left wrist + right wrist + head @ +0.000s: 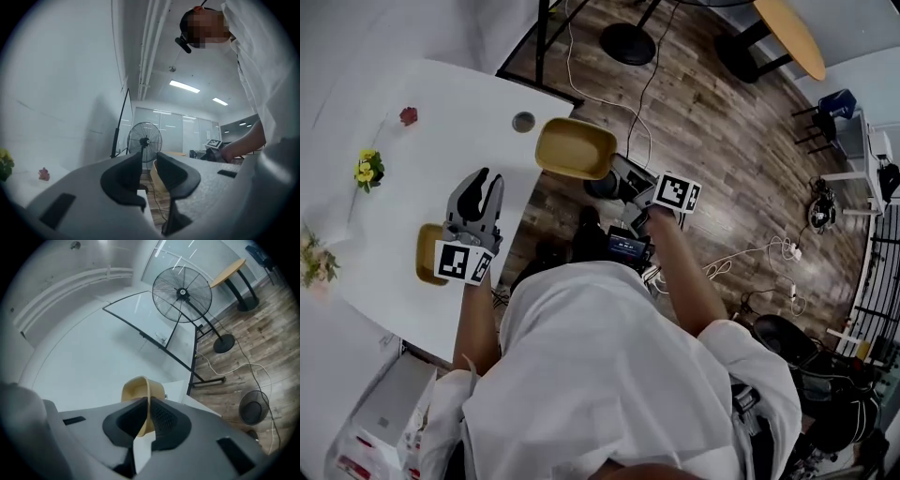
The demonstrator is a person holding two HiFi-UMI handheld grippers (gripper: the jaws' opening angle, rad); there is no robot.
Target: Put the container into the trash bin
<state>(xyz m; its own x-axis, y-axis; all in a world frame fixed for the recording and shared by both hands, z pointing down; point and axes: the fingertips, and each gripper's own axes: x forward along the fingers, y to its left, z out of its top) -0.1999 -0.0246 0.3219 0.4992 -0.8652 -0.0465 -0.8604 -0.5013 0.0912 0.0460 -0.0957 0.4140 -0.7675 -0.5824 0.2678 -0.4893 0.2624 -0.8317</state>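
1. The yellow-tan, rounded-rectangular plastic container (pixel 575 148) hangs in the air just past the edge of the white counter (pixel 441 131), above the wood floor. The right gripper (pixel 149 416) carries it.
2. That gripper's jaws are closed nearly all the way on the container's thin side wall, one pad inside and one outside.
3. The container looks light, thin-walled and empty, and stiff enough to keep its shape from a pinch on one edge. Smooth plastic may slip or swing, so a deep bite over the rim seems the safest hold.
4. The left gripper (pixel 149 164) is over the counter, its jaws partly apart with nothing between them.
5. A dark mesh bin (pixel 253 407) stands on the floor in the right gripper view and is probably the trash bin. In the head view it cannot be picked out with certainty.
6. A flat yellow piece (pixel 425 253) lies half under the left gripper; whether it is a lid or a plate cannot be told. The container's underside is hidden.
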